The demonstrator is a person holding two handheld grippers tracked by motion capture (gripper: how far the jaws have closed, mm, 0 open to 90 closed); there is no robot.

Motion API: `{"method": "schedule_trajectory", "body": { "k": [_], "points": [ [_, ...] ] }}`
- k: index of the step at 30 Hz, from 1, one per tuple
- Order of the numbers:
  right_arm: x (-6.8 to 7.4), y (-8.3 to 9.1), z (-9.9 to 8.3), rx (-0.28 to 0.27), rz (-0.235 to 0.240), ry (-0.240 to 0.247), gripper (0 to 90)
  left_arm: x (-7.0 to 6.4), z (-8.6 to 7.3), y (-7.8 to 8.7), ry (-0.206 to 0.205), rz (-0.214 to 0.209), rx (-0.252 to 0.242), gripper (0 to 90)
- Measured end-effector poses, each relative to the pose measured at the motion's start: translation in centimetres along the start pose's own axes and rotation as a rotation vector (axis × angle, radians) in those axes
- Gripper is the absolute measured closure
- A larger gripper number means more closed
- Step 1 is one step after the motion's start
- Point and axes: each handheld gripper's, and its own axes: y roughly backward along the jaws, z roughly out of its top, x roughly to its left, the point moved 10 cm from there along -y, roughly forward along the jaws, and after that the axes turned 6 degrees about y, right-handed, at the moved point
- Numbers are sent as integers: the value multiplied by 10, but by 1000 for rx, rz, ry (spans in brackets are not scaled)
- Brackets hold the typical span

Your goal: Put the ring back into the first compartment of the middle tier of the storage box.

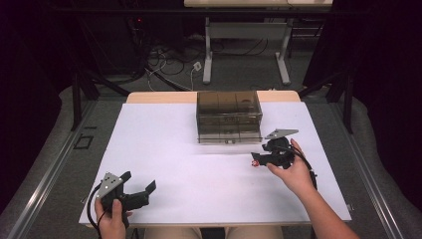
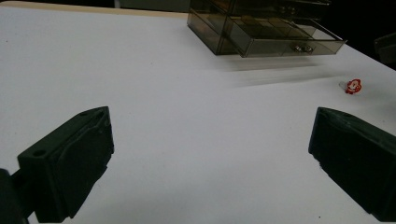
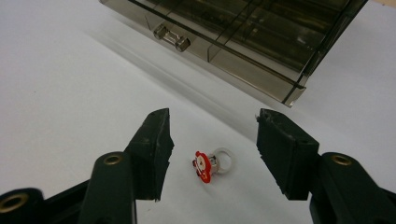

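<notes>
On the white tabletop [image 1: 199,169], just in front of the smoky transparent plastic drawer box [image 1: 229,115], lies a small ring with a clear band and a red-and-white cartoon top [image 3: 208,165]. The right gripper view shows it closest: it rests on its side on the table, between the two black jaws of the right gripper [image 3: 212,154] and touching neither; the jaws stand spread apart with the ring in the gap. That view also shows a drawer of the box pulled out, its clear handle [image 3: 172,38] and its inner dividers. From the high view the ring is just a red speck at the tip of the right gripper, and the drawer's state is hard to read. The left gripper view catches the ring from far off, a red dot to the right, well apart from the left gripper [image 2: 210,158], whose jaws are spread wide over bare table with nothing between them.

Counted: one ring, one drawer box, two grippers, each held in one hand, each topped by a grey three-cornered plate in the high view.

The white surface sits on a light wooden table whose edge shows behind the box. Beyond it the room is dark, with a grey floor, loose cables [image 1: 166,64] and the white legs of another table [image 1: 246,50].
</notes>
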Motion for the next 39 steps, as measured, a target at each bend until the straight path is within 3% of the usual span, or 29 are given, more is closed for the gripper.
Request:
{"method": "schedule_trajectory", "body": {
  "k": [14,39],
  "points": [
    [-3,-23,-19,50,43,-28,530,1,0,0,2,3,2,1],
    [2,-36,-28,102,52,-67,580,1,-1,0,7,-2,10,2]
  ]
}}
